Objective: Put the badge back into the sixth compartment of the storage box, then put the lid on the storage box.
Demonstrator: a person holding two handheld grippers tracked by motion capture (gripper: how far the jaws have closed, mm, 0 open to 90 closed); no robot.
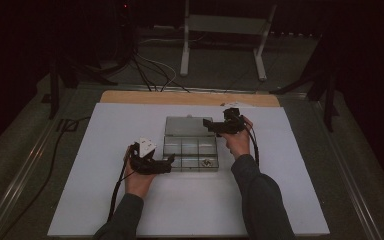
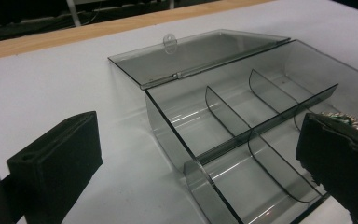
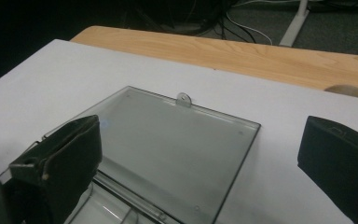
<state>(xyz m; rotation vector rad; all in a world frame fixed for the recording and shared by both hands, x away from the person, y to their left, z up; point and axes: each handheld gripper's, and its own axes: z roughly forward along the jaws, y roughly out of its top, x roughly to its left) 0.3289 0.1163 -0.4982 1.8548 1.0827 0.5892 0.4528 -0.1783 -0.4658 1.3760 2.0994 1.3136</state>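
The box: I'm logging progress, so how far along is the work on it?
Done: the box is open, its lid laid flat behind it, and one small metallic piece lies in the front right compartment. In hand: nothing; the left claw is open at the box's front left corner and the right claw is open over the lid. Left: the other compartments look empty.

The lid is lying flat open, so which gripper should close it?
Probably the right gripper: it hovers over the lid, jaws open. The left gripper sits at the box's front left corner.
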